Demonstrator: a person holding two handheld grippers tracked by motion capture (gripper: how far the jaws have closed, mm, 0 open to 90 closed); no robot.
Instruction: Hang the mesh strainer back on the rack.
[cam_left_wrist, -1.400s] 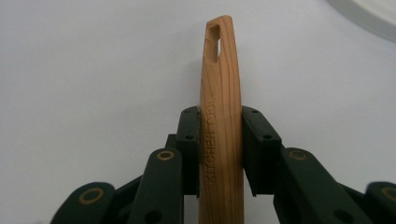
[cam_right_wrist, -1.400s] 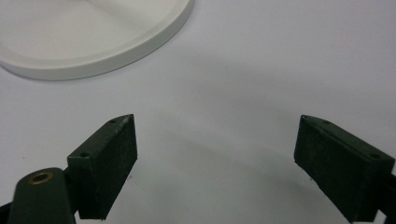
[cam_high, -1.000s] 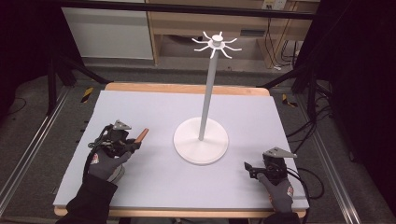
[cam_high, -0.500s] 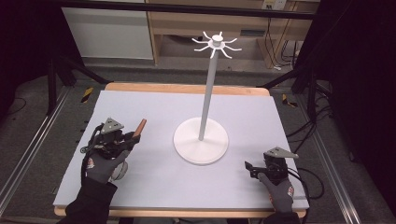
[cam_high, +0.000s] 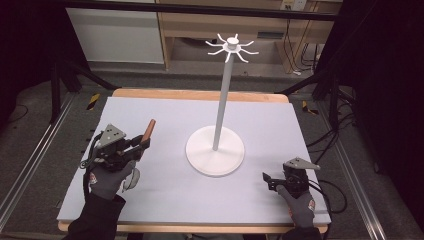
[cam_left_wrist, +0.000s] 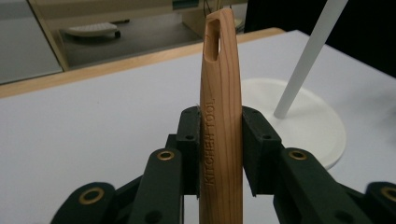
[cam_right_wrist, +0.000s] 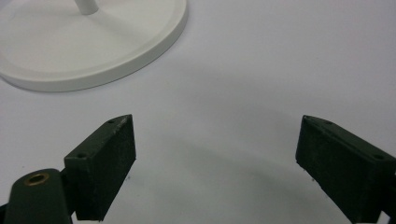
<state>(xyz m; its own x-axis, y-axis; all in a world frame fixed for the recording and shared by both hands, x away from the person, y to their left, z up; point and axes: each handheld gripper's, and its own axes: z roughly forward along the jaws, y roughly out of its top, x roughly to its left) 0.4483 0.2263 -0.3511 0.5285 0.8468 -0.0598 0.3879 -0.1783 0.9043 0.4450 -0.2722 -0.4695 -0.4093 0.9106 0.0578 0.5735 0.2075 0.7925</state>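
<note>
White sheeting covers the table (cam_high: 165, 195), with a strip of wooden edge showing along its near and far sides and dark floor, rails and cables beyond them. Nearest the person, at about 7 o'clock from the middle of the table, a gloved left hand (cam_high: 107, 180) holds the left gripper (cam_high: 137, 146), whose jaws are closed on a wooden handle (cam_high: 147, 131). In the left gripper view that handle (cam_left_wrist: 219, 116) stands upright between the two black pads, pinched on both flanks about midway along what shows; it carries the stamped words KITCHEN TOOL, its slotted tip rises well above the jaws, and its lower part runs out of the bottom of the picture. At about 5 o'clock, close to the near right corner, the right hand (cam_high: 300, 202) rests with the right gripper (cam_high: 266, 178) low over the sheet, jaws spread wide with nothing between them; the right gripper view shows bare white surface in the gap. Between the two grippers the near half of the table lies open. Farther on, near the centre, stands a white stand (cam_high: 222, 100) on a round base, its thin post rising to a ring of curved hooks (cam_high: 232, 47). Behind it the far half of the sheet is bare up to the 12 o'clock edge.
</note>
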